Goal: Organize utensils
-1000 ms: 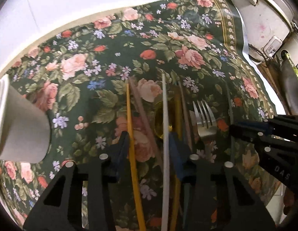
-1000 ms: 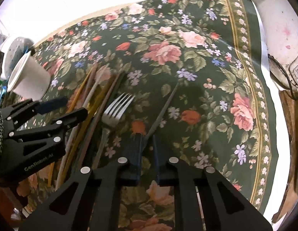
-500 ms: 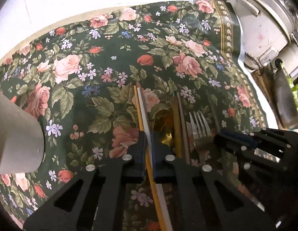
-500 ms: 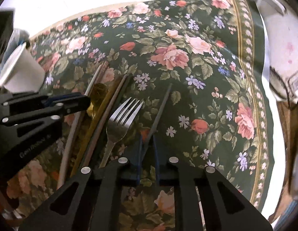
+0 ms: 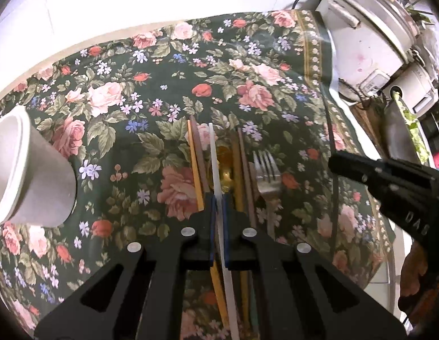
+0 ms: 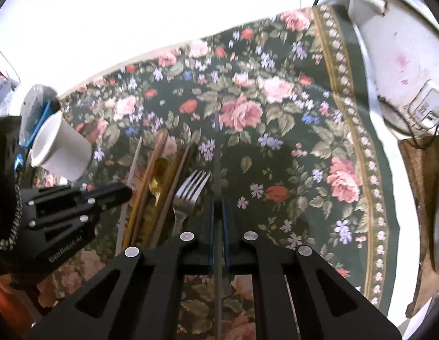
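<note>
My left gripper (image 5: 218, 198) is shut on a white chopstick (image 5: 214, 155) and holds it above a row of utensils on the floral cloth: a yellow chopstick (image 5: 194, 167), brown chopsticks (image 5: 245, 167), a gold spoon (image 5: 225, 167) and a silver fork (image 5: 267, 175). My right gripper (image 6: 218, 202) is shut on a dark grey chopstick (image 6: 217, 153), lifted just right of the fork (image 6: 191, 189). A white paper cup (image 5: 23, 170) stands at the left; it also shows in the right wrist view (image 6: 60, 147). Each gripper shows in the other's view: the right (image 5: 389, 181), the left (image 6: 77, 204).
The floral cloth (image 5: 247, 65) covers the table. A white rice cooker (image 5: 369, 36) with a cord stands at the far right, past the cloth's edge. A wooden board (image 6: 423, 192) lies at the right. A white wall runs along the back.
My left gripper has shut on the white chopstick and lifted it. My right gripper has raised the dark chopstick and turned it straighter. Both views have pulled back from the table.
</note>
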The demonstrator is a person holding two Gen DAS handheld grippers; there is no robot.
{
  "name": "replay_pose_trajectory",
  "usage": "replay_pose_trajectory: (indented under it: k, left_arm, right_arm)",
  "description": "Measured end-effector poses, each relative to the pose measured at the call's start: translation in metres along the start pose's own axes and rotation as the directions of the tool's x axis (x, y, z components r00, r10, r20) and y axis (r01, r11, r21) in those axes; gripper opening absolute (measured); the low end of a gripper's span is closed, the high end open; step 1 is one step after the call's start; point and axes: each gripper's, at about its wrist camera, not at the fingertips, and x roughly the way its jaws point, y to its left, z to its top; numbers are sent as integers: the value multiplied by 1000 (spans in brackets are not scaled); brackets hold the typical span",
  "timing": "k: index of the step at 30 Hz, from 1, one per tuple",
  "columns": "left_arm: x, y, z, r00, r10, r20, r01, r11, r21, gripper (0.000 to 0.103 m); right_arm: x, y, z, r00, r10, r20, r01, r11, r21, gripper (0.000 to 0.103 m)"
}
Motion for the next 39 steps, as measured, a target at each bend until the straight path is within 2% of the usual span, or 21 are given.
replay_pose_trajectory:
  k: [3,7,15,21,29,39]
  left_arm:
    - [-15,-6,-2,1000,4,25,-4,1000,8,3]
    - [-40,-14,-8,992,73,102,-76,997,28,3]
    - [-80,-13,-21,976,95,197,-95,995,-14,2]
    - [-107,-13,-31,961,114,251,-108,993,-37,2]
    - [-140,-16,-39,934,130,332,-112,991,-74,1]
    - [-169,-14,-31,896,166,411,-123,984,-128,0]
  right_arm:
    - [-15,-1,1,999,9,31,-9,1000,9,5]
    - [-36,-2,-2,997,8,79,-9,1000,15,5]
    - [-63,6,-8,989,-6,145,6,1000,1,5]
    - [-80,14,-10,982,14,188,-10,1000,-21,5]
    - [-98,30,-9,971,52,235,-36,997,-71,5]
    - [-115,46,10,949,119,291,-79,986,-146,5]
